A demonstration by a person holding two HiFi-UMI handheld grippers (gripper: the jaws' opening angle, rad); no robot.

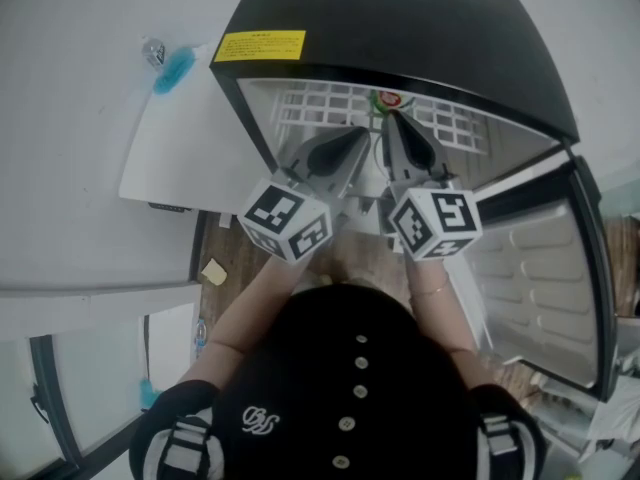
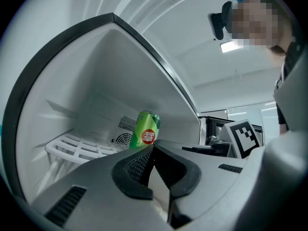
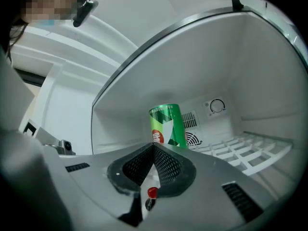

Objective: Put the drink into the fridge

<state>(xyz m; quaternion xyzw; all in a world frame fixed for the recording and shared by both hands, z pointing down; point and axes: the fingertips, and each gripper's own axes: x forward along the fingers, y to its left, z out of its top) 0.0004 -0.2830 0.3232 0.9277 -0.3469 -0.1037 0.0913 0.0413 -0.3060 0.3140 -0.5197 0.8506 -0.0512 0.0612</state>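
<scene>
A green drink can (image 1: 385,99) with a red round mark stands upright on the white wire shelf (image 1: 310,103) inside the open black fridge (image 1: 400,28). Both grippers point into the fridge, side by side. My left gripper (image 1: 366,130) is shut with nothing between its jaws; in its own view the can (image 2: 145,129) stands just beyond the tip (image 2: 153,147). My right gripper (image 1: 392,118) is also shut and holds nothing; the can (image 3: 167,124) rises right behind its tip (image 3: 154,146). The jaws hide the can's foot in both gripper views.
The fridge door (image 1: 560,268) stands open at the right. A thermostat dial (image 3: 217,106) and a vent grille (image 3: 192,138) sit on the fridge's back wall. A white counter (image 1: 170,148) with a blue object (image 1: 172,70) lies to the left of the fridge.
</scene>
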